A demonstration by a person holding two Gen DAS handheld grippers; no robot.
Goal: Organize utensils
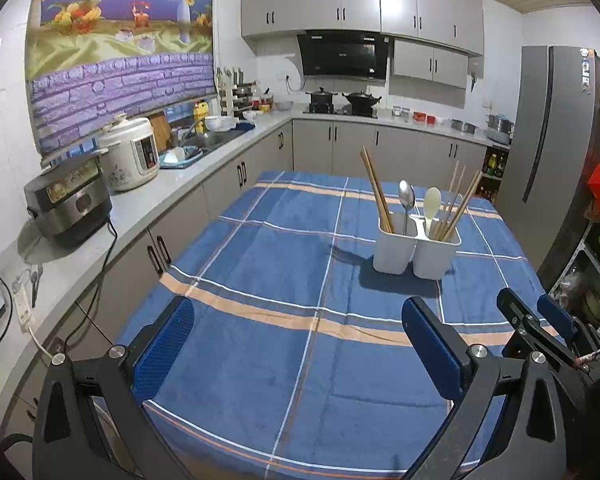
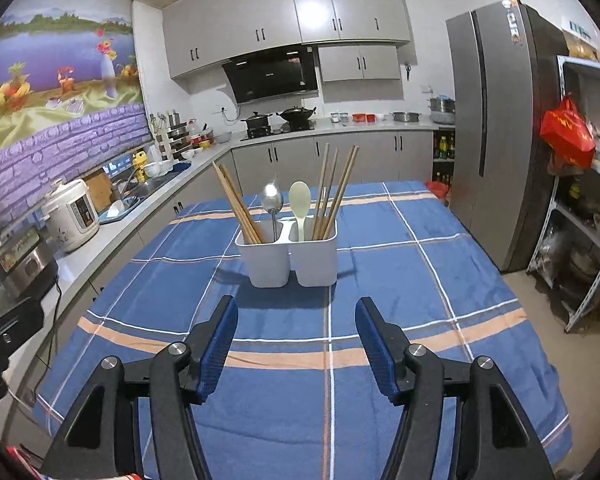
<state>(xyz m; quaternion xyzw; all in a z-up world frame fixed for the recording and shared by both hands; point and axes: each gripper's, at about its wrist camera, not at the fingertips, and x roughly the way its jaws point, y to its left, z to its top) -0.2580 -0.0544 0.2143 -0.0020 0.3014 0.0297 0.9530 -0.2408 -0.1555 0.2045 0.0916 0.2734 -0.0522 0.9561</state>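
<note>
Item: white two-compartment utensil holder [image 2: 286, 258], standing upright mid-tabletop on a blue checked cloth [image 2: 328, 400].

Contents: the left compartment is holding chopsticks [image 2: 238, 208] and a metal spoon [image 2: 272, 200]; the right is holding a pale plastic spoon [image 2: 300, 202] and more chopsticks [image 2: 334, 192]. All are leaning handle-down, probably so each kind is keeping to its own side.

Left claw [image 1: 298, 346]: standing wide, gripping nothing, hovering over bare cloth.

Right claw [image 2: 296, 346]: standing wide, empty, facing the holder squarely, apparently placed for a reach.

View notes: the right camera is showing shelving [image 2: 580, 216] beside the fridge; the left is showing both cookers [image 1: 100, 184] plus the right claw from the side.
</note>
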